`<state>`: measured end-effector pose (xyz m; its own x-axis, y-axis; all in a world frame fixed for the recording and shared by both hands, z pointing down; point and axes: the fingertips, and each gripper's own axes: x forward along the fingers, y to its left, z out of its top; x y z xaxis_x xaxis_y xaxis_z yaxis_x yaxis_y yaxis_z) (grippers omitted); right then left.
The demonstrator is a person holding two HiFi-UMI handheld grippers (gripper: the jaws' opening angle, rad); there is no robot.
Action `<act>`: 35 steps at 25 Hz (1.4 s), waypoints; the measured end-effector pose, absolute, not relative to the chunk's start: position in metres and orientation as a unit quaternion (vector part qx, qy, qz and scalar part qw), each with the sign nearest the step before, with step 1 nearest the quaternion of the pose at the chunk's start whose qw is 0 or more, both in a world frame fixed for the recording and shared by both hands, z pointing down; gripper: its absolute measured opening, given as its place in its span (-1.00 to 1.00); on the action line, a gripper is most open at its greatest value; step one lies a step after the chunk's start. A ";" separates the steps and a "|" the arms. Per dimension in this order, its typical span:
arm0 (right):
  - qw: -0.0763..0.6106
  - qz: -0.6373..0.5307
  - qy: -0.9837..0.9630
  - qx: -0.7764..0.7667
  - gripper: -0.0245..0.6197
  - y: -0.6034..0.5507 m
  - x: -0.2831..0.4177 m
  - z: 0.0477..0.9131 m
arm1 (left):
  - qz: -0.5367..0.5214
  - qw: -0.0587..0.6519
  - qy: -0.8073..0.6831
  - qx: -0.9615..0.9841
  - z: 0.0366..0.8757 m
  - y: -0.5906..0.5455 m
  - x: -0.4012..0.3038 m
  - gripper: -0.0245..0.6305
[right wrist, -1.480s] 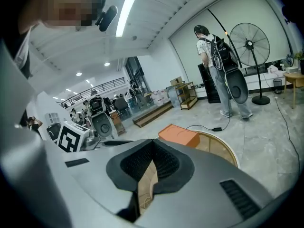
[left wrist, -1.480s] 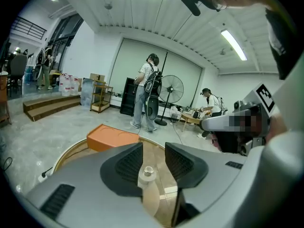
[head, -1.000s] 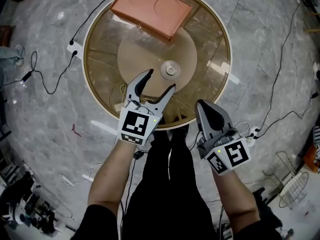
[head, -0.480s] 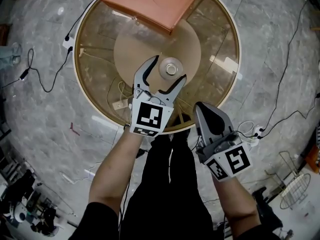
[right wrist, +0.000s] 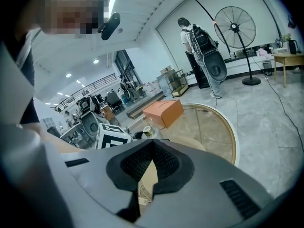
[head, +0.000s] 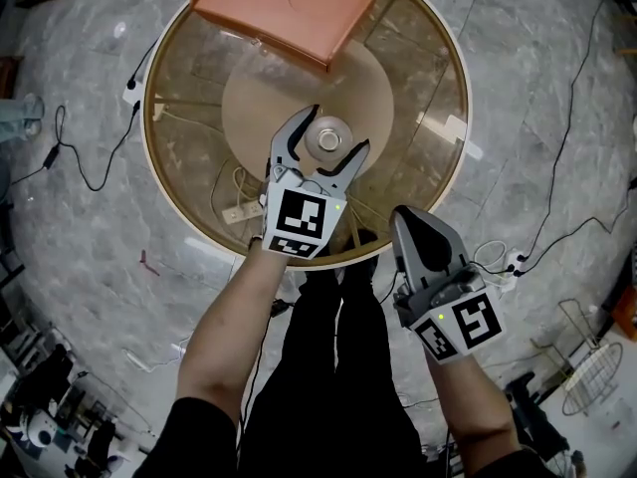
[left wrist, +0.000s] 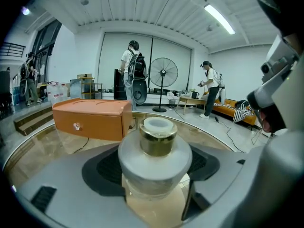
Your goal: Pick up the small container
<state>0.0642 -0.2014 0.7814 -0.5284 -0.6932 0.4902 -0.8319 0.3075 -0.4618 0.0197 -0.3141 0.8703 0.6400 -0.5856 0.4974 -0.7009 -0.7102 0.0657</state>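
Small container (head: 328, 139) between left tool (head: 337, 128) jaws, just opened.

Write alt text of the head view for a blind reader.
The left tongs, jaws just opened, straddle a small container on a round glass table. An orange box sits at its far edge; the right tongs are shut, by the near edge.

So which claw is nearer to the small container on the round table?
Left. The left claw stands open around the small container, one jaw on each side; the right claw is shut, at the near edge of the table.
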 end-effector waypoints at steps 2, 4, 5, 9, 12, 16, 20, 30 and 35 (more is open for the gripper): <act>0.098 0.345 -0.802 0.478 -0.89 -0.200 0.068 0.779 | 0.232 0.122 -0.364 0.893 0.873 -0.315 0.020 0.19; 0.097 0.345 -0.801 0.480 -0.89 -0.197 0.072 0.778 | 0.236 0.115 -0.372 0.890 0.876 -0.314 0.020 0.19; 0.096 0.345 -0.800 0.481 -0.89 -0.196 0.075 0.778 | 0.238 0.112 -0.375 0.889 0.876 -0.314 0.020 0.14; 0.096 0.346 -0.799 0.483 -0.89 -0.189 0.082 0.778 | 0.242 0.110 -0.383 0.885 0.878 -0.315 0.022 0.12; 0.099 0.348 -0.799 0.481 -0.89 -0.183 0.085 0.779 | 0.243 0.110 -0.388 0.882 0.877 -0.315 0.021 0.11; 0.101 0.349 -0.799 0.479 -0.89 -0.180 0.090 0.783 | 0.225 0.116 -0.397 0.882 0.869 -0.317 0.021 0.11; 0.104 0.347 -0.801 0.476 -0.89 -0.180 0.094 0.786 | 0.204 0.115 -0.399 0.887 0.851 -0.318 0.024 0.11; 0.096 0.318 -0.818 0.469 -0.89 -0.205 0.087 0.702 | 0.170 0.119 -0.402 0.892 0.749 -0.318 0.013 0.11; 0.093 0.291 -0.826 0.474 -0.89 -0.220 0.087 0.628 | 0.171 0.124 -0.404 0.890 0.679 -0.311 0.001 0.11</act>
